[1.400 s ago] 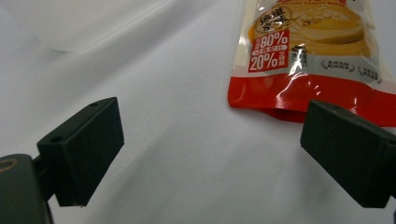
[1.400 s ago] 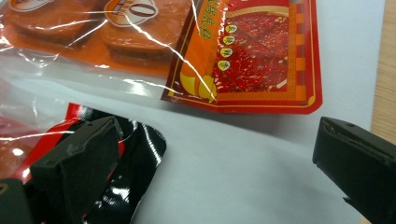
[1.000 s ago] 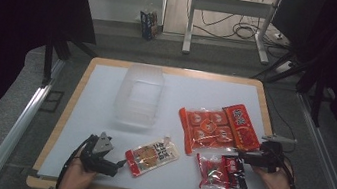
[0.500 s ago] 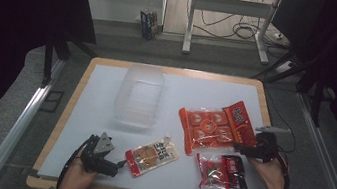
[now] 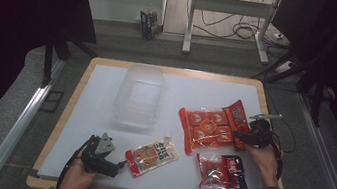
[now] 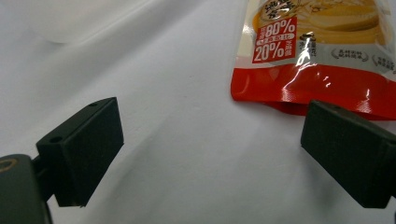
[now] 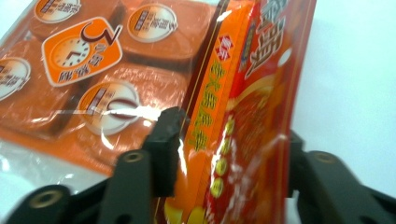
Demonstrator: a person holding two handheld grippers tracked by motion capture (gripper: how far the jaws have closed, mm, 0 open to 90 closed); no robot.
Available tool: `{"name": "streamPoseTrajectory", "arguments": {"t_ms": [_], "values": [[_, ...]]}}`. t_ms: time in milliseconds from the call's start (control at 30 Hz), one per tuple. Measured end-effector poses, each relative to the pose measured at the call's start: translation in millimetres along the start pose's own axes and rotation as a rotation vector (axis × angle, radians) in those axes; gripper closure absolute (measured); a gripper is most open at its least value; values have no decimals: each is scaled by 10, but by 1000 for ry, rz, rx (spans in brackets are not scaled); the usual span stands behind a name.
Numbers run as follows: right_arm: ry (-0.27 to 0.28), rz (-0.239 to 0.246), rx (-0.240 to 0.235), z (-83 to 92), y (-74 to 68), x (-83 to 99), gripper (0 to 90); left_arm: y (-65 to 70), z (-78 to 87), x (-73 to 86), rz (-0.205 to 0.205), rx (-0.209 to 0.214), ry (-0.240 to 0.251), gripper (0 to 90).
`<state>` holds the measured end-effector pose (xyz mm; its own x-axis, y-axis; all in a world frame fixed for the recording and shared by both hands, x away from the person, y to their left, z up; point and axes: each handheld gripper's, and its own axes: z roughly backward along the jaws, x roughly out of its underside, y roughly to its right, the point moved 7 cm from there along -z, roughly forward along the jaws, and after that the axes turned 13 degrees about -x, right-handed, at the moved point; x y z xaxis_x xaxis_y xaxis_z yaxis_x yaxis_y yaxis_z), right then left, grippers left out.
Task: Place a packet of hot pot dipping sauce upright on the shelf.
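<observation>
On a white table (image 5: 106, 90) edged in wood, a person works a hand-held gripper in each hand, forearms entering from six o'clock in the high view. At about seven o'clock on the table the left gripper (image 5: 115, 165) lies low over the surface, its jaws spread wide with nothing between them. The left gripper view shows bare tabletop in the gap and the red bottom edge of a snack pouch (image 6: 317, 60) just beyond the right-hand jaw, not touching either one. That pouch, red and cream, lies flat at about six o'clock, just beside the left gripper's tips. Behind it, toward eleven o'clock of the table's middle, a clear plastic container (image 5: 139, 95) stands empty, well apart from both hands. At about three o'clock lies an orange multipack (image 5: 206, 128) of small round tubs in clear wrap. Leaning against its right edge is a red-and-orange packet (image 7: 243, 116), tilted up on its side. The right gripper (image 5: 240, 135) has its jaws on either face of this packet: they have just been closing, and in the right gripper view the packet stands between the pads, which appear to press on both sides. At about five o'clock, near the right wrist, a red-and-black bag (image 5: 222, 172) lies flat on the table.
</observation>
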<state>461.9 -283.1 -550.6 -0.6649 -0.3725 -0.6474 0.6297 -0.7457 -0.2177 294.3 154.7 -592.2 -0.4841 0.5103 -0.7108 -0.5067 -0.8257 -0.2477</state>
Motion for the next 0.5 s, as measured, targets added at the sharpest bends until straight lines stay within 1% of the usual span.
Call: {"name": "streamPoseTrajectory", "arguments": {"t_ms": [67, 167, 267, 367, 433, 500], "values": [[-8, 2, 9, -34, 25, -34, 631, 0, -5, 6, -3, -4, -6, 59], [-7, -20, 11, -86, 64, -77, 678, 1, -9, 9, -6, -7, -10, 59], [-19, -36, 16, -140, 93, -102, 736, 5, -12, 9, -9, -8, -12, 59], [-19, -64, 15, -176, 134, -115, 820, 8, -16, 13, -16, -13, -16, 59], [-5, -86, -3, -190, 145, -122, 871, 10, -18, 16, -23, -18, -18, 59], [-4, -94, -5, -195, 139, -129, 882, 10, -18, 15, -24, -19, -18, 60]]}}
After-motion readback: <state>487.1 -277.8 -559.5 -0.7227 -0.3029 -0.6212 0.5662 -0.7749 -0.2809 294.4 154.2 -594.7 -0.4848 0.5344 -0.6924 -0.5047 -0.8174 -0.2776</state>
